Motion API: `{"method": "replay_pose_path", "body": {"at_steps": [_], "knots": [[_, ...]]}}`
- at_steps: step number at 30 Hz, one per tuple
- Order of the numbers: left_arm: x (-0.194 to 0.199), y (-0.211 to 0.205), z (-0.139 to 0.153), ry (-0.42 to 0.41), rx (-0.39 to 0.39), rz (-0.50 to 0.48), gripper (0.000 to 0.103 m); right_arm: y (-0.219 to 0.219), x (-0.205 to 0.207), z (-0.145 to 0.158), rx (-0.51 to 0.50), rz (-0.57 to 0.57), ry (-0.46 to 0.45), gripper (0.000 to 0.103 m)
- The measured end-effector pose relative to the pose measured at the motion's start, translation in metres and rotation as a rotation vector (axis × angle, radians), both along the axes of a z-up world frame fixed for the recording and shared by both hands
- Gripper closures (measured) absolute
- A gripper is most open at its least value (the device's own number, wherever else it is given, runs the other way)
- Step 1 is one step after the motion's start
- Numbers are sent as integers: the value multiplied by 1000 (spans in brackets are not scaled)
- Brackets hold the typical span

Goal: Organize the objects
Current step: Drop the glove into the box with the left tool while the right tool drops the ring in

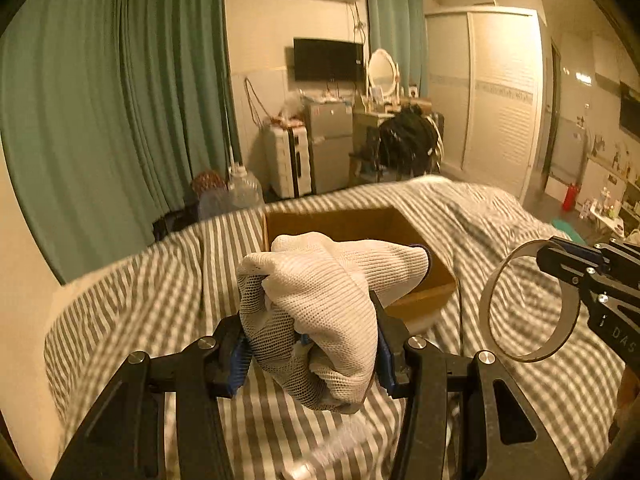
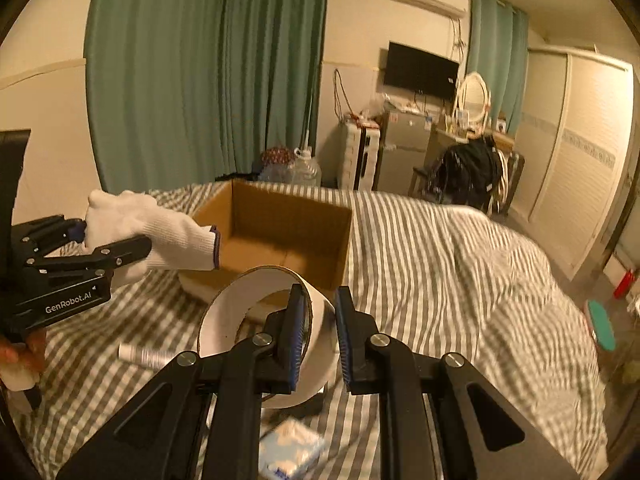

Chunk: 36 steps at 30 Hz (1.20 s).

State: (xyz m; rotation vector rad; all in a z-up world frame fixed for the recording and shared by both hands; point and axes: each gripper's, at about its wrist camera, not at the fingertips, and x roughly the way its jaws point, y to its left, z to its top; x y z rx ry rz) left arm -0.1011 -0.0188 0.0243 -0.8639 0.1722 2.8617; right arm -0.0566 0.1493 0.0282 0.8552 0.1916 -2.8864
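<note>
Room: a bedroom with green curtains (image 2: 208, 68), a wardrobe (image 2: 576, 160) and a wall TV (image 2: 420, 70) behind; it only sets the scene.
Bed: a grey-striped cover (image 2: 440, 264) carries everything, so the things sit on soft, uneven ground.
Box: an open cardboard box (image 2: 280, 228) stands on the bed ahead of both grippers, top flaps clear; I judge it the place where the objects are to go.
Glove: a white knit glove (image 1: 320, 304) is bunched and lifted off the bed, just before the box's near wall, held high probably to clear the rim.
Left gripper: (image 1: 312, 352) its jaws are clenched on the glove.
Tape: a roll of tape (image 2: 256, 320) is held up near the box, right of the glove, its wall between the jaws.
Right gripper: (image 2: 320, 332) jaws grasping the tape by its ring wall, one inside, one outside.
Left over: a small tube (image 2: 146, 356) and a tissue pack (image 2: 290, 450) lie on the bed, likely next.
</note>
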Motion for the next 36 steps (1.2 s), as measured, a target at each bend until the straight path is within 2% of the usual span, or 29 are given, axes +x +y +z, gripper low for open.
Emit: {"method": "replay_pose_path", "body": {"at_steps": [10,16,17,20,22,27,32,36], "knots": [[-69,-10,29,62,6,32,52,-19,-72,31,1,26,63,88],[-115,-3,18,60,-30,35,52,-23,-130,36,-37,22,81,88],[-123,-1,11,50,-39,37,52,-24,-152,31,-40,11,78,88],[-139,3,-16,3,-59,20,52,-25,-171,21,-39,-1,60,88],[-148,5,-37,-38,-79,15,52,-23,-190,3,-45,-10,25,88],[-151,17,-69,-62,-161,10,52,-20,-224,-48,-41,-35,-78,88],[-153,19,-83,-88,-167,-1,52,-12,-234,-78,-49,-55,-137,88],[-151,18,-82,-95,-169,-11,49,-6,-234,-87,-93,-50,-169,88]]}}
